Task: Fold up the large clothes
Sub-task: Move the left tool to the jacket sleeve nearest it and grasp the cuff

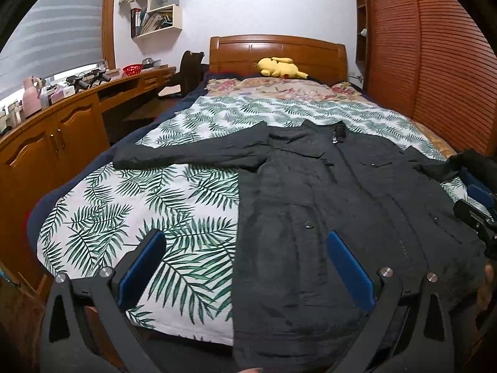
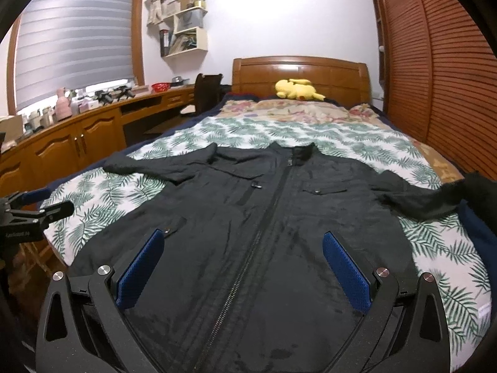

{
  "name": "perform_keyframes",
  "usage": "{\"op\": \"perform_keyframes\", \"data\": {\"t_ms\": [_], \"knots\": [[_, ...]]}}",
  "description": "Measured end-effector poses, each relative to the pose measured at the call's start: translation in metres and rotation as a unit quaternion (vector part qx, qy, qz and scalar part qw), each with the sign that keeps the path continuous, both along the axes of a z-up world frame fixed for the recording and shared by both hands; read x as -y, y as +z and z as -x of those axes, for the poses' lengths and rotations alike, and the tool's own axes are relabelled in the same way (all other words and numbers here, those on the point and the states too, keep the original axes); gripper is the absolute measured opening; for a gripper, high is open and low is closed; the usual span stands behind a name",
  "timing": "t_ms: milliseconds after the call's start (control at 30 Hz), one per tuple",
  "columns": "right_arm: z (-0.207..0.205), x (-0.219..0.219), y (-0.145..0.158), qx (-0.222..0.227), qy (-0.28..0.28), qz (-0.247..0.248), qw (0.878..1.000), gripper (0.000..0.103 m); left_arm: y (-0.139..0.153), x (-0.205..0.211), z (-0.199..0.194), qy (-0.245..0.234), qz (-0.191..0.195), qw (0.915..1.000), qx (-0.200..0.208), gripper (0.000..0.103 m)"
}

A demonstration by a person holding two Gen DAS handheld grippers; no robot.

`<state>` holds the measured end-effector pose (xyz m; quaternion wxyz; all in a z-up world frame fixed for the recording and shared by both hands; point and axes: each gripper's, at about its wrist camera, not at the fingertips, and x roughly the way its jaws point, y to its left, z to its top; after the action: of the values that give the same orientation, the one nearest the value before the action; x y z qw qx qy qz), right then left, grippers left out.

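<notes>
Just beyond both spread tools (image 2: 243, 267), jacket (image 2: 279, 217).

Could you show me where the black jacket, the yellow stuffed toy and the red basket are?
black jacket (image 2: 279, 233): right wrist view, on its zipped front.
yellow stuffed toy (image 2: 295, 89): right wrist view, on its body.
red basket (image 1: 132, 69): left wrist view, on its side wall.

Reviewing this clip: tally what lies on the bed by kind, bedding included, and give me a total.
Black jacket, spread flat, zipped: 1
Yellow plush toy, by the headboard: 1
Palm-leaf print sheet: 1
Floral cover, at the head end: 1
Total: 4
</notes>
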<state>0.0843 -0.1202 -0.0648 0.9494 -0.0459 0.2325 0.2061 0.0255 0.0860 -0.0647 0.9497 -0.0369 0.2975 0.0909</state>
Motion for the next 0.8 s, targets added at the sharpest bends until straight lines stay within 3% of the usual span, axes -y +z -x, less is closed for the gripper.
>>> {"op": "perform_keyframes", "data": {"t_ms": [333,567,800], "knots": [[-0.047,-0.034,-0.042,-0.030,0.041,0.017,0.999,0.103,-0.024,-0.030,-0.021,0.011,-0.006,0.9993,-0.035,0.103],[-0.084,-0.064,-0.048,-0.042,0.075,0.020,0.996,0.103,-0.035,-0.070,-0.036,0.023,-0.009,0.9978,-0.061,0.103],[-0.121,-0.100,-0.051,-0.047,0.107,0.031,0.993,0.103,-0.041,-0.106,-0.055,0.046,-0.034,0.9944,-0.089,0.103]]}}
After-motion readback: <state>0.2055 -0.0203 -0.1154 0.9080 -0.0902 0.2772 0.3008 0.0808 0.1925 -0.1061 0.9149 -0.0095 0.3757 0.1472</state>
